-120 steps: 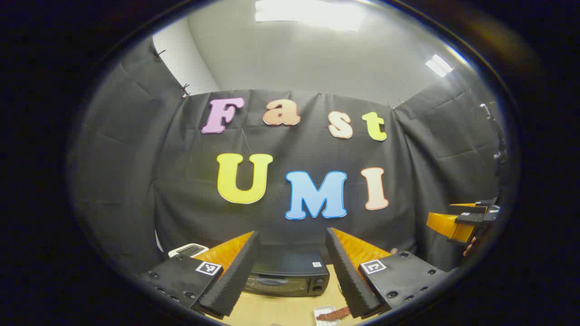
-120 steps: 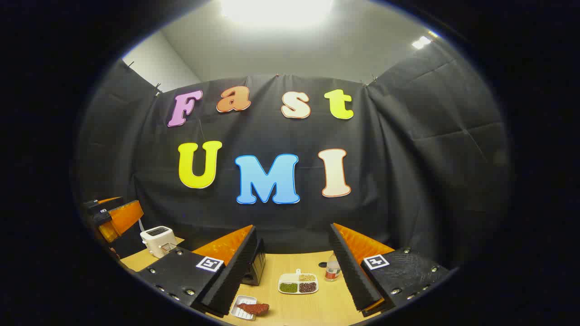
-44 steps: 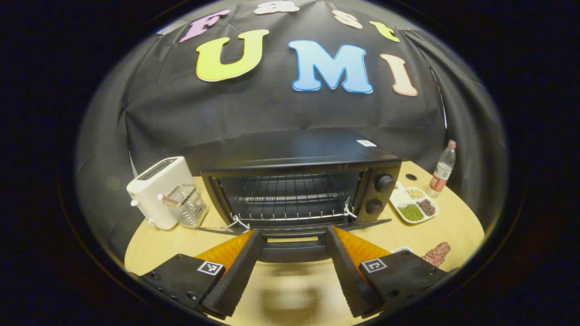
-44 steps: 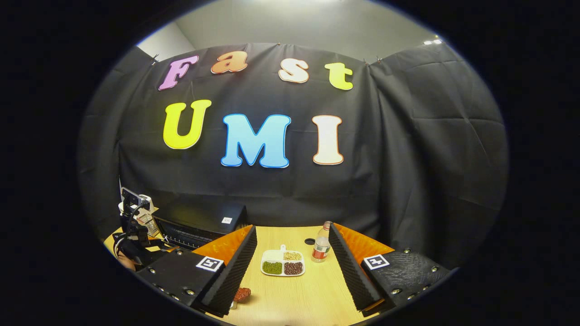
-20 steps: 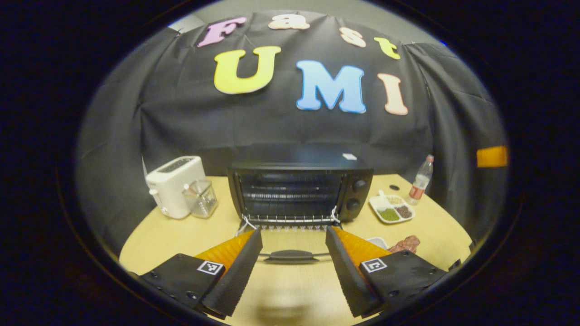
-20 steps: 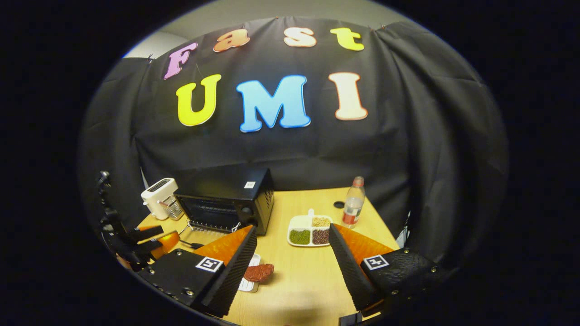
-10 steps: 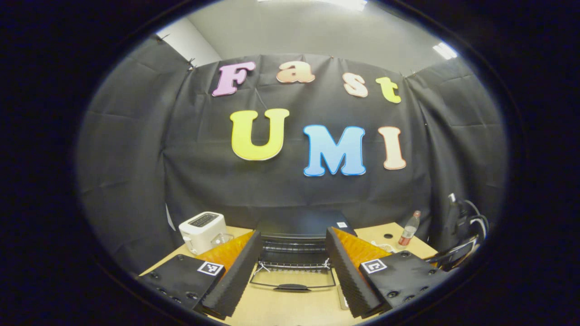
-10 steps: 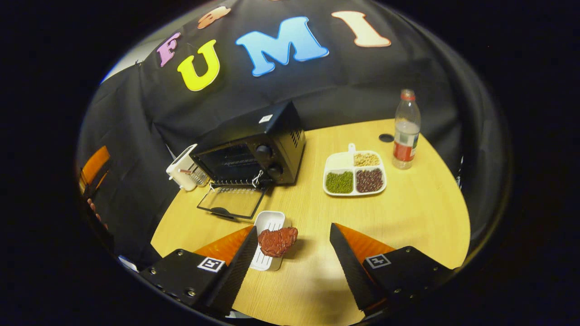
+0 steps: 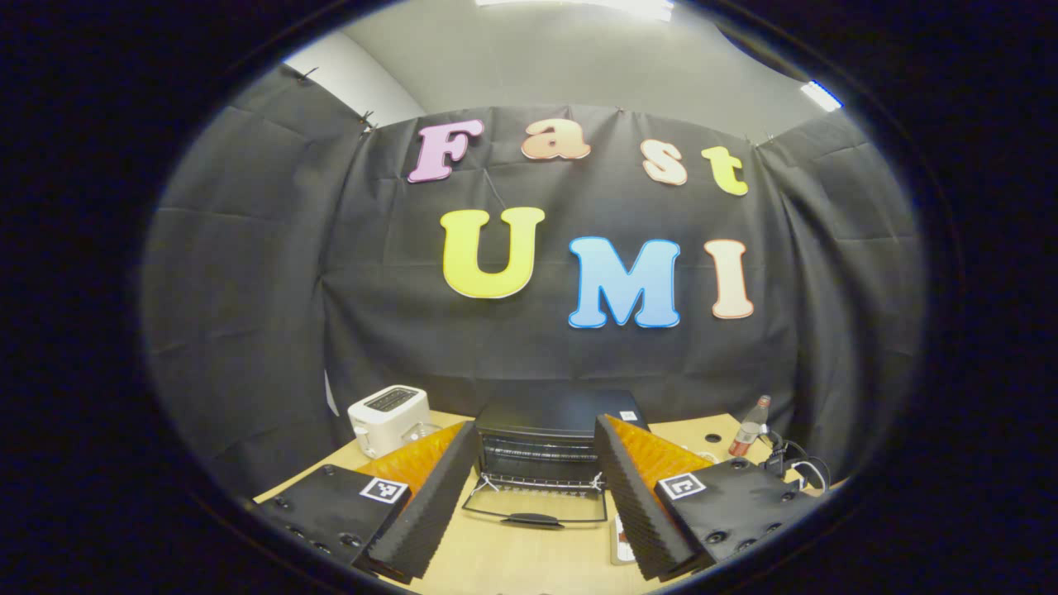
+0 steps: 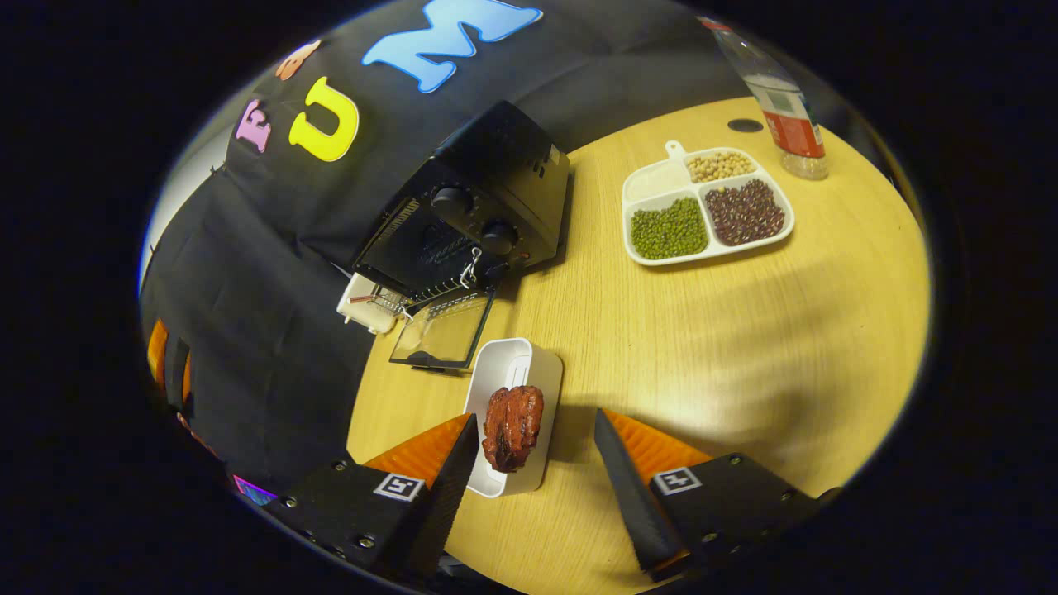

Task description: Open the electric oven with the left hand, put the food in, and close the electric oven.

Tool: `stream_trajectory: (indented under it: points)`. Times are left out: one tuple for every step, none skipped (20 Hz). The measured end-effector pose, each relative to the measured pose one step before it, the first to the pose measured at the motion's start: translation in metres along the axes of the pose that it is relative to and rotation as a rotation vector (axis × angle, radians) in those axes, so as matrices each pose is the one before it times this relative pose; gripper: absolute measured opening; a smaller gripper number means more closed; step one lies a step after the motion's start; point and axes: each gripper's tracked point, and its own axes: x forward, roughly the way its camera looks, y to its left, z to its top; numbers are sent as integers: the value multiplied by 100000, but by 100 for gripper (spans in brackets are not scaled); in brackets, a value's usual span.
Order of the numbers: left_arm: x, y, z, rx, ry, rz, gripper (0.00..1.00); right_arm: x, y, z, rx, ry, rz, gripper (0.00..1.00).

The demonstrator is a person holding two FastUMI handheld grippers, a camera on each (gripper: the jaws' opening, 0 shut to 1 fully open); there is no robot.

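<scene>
The black electric oven [image 9: 550, 430] [image 10: 475, 211] stands at the back of the round wooden table [image 10: 727, 330], its glass door [image 9: 533, 502] [image 10: 442, 330] folded down flat. My left gripper [image 9: 533, 496] is open, held back from the door and above it. A reddish piece of meat [image 10: 512, 426] lies on a small white tray [image 10: 512, 384] in front of the door. My right gripper [image 10: 529, 463] is open, hovering just above the meat, fingers on either side of it and apart from it.
A white toaster [image 9: 388, 417] with a clear cup beside it stands left of the oven. A white divided dish of beans [image 10: 707, 211] and a plastic bottle [image 10: 781, 107] sit on the right side of the table. The other gripper's cable [image 9: 789, 459] shows at far right.
The oven door has gone from shut to fully open. My left gripper pulled back and rose. My right gripper tilted down and closed in over the meat on the tray.
</scene>
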Motion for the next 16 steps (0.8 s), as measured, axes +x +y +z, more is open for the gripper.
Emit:
stream_trajectory:
  points:
    - [-193,154,121,254,234,1380,97,501,219,-329,1753,1013,2192,82]
    - [-108,-148,-76,106,127,939,98,-126,-273,243,900,27,-731,82]
    - [29,-1,-30,390,-25,973,98,-454,-11,386,2840,29,1344,64]
    - [18,-57,-135,539,15,354,98,93,687,-15,3357,1066,4407,46]
    - [40,-352,133,417,66,-500,98,2093,-37,-1198,1070,1014,942,46]
    - [86,-260,35,524,-38,-461,98,-2011,16,1515,4882,-239,-888,46]
    - [250,-269,121,628,-57,-1117,98,798,-100,-446,2299,460,1605,19]
    - [238,-266,150,835,-544,-1172,98,-127,225,199,2878,-512,234,14]
    - [226,-93,271,517,-409,-1224,98,-20,386,118,574,-624,1337,7]
    - [283,-225,6,-75,-194,-1560,98,-73,194,169,654,-455,871,7]
    - [284,-199,83,-602,-315,-1611,98,-61,561,14,1672,-1047,1809,7]
    - [37,113,-8,-852,-439,-1672,98,-274,484,365,1452,-2060,523,8]
    - [342,271,119,-961,-662,-1589,98,-307,487,332,1522,-2226,191,7]
    - [92,301,125,-1207,-739,-1630,94,-342,672,414,995,-2741,487,7]
    - [292,275,230,-1128,-507,-2036,94,-168,928,331,573,-2902,975,7]
    - [116,221,18,-706,-91,-2225,94,-202,871,200,690,-2680,618,7]
